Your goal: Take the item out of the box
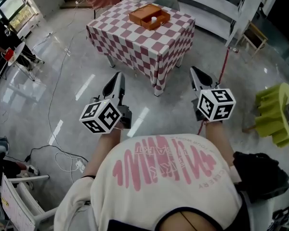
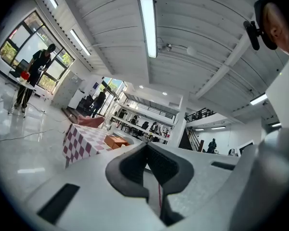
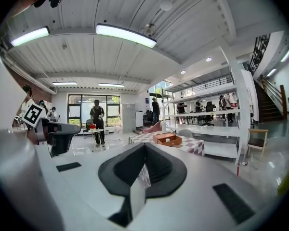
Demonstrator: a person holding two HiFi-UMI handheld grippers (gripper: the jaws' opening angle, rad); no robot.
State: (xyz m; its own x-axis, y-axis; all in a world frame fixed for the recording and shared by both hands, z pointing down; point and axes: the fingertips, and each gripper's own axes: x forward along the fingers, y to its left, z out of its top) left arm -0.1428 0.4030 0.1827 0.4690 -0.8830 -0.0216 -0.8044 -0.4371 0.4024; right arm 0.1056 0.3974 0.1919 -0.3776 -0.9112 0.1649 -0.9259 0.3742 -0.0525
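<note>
An open orange box (image 1: pixel 149 15) sits on a table with a red-and-white checked cloth (image 1: pixel 135 44), a few steps ahead of me. A small white item (image 1: pixel 154 19) lies inside the box. My left gripper (image 1: pixel 117 77) and right gripper (image 1: pixel 194 72) are held out over the floor, well short of the table, both pointing toward it. Both are shut with nothing between the jaws. The left gripper view shows its gripper (image 2: pixel 145 148) with the box (image 2: pixel 116 141) far off. Past its own closed gripper (image 3: pixel 144 148), the right gripper view shows the box (image 3: pixel 167 138).
A yellow-green object (image 1: pixel 278 113) stands on the floor to my right. White shelving (image 1: pixel 221 4) and a wooden stool (image 1: pixel 254 35) are behind the table. Cables (image 1: pixel 62 158) trail over the glossy floor at left, where a person (image 1: pixel 0 32) stands by a small table.
</note>
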